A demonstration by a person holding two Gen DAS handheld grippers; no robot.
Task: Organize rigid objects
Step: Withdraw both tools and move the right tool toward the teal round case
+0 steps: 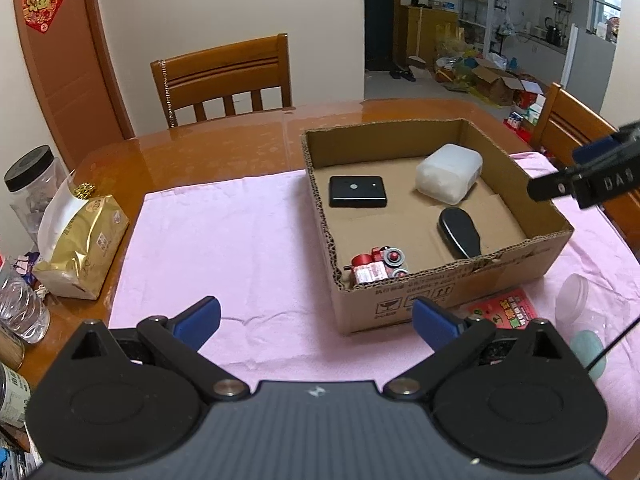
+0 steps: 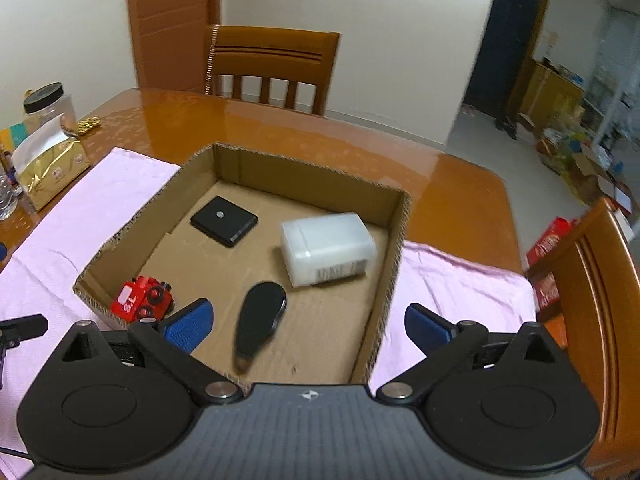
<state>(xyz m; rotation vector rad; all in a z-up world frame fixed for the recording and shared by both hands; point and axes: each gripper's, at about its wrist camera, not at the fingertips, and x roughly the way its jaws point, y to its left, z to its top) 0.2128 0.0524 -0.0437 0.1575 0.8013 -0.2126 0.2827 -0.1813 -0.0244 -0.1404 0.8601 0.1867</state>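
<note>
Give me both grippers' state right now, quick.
Left gripper: jaws open, empty, above the pink cloth.
Right gripper: jaws wide open, empty, above the cardboard box.

A glossy wooden tabletop [image 1: 224, 140] part-covered by a pink cloth [image 1: 224, 248].

On the cloth sit an open cardboard box [image 1: 440, 292], a red printed card [image 1: 506, 310] just beside the box's near wall, a clear lidded container [image 1: 576, 300] and a pale green egg-shaped thing [image 1: 588, 350]. At the tabletop's left edge, off the cloth, stand a gold foil bag [image 1: 80, 252], a black-lidded clear jar [image 1: 34, 180] and a clear plastic bottle [image 1: 20, 308].
</note>
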